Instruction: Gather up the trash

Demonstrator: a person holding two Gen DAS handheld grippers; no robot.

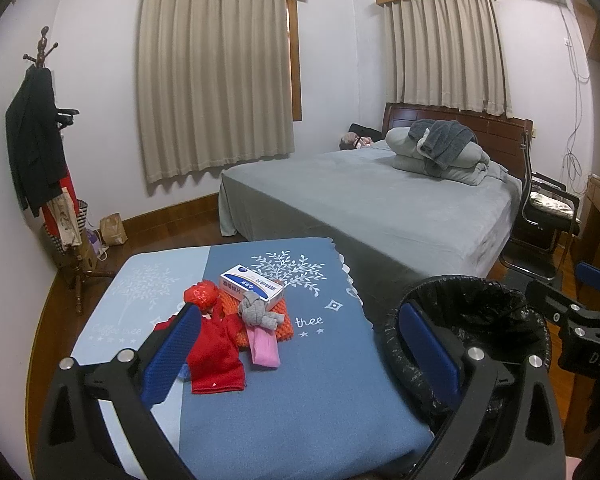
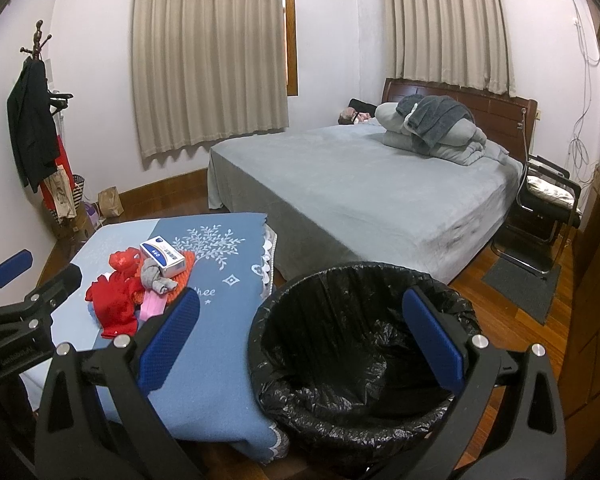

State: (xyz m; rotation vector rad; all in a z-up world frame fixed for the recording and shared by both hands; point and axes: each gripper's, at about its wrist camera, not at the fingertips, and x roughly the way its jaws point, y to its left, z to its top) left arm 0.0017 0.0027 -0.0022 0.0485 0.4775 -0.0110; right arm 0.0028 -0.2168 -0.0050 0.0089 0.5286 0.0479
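Note:
A pile lies on the blue tablecloth (image 1: 320, 380): a white and blue box (image 1: 252, 286), a red crumpled bag (image 1: 200, 294), red cloth (image 1: 216, 356), a grey sock (image 1: 256, 312), a pink strip (image 1: 264, 350) and an orange mat (image 1: 284, 324). My left gripper (image 1: 300, 354) is open and empty, above the table, just short of the pile. A bin with a black liner (image 2: 356, 344) stands right of the table. My right gripper (image 2: 300, 344) is open and empty, over the bin's near rim. The pile also shows in the right wrist view, with the box (image 2: 163, 258).
A bed with a grey cover (image 2: 360, 196) stands behind the table and bin. A coat rack (image 1: 48, 168) with clothes and a paper bag (image 1: 114, 230) are at the left wall. A chair (image 2: 544, 208) and wooden cabinets (image 2: 596, 300) are at the right.

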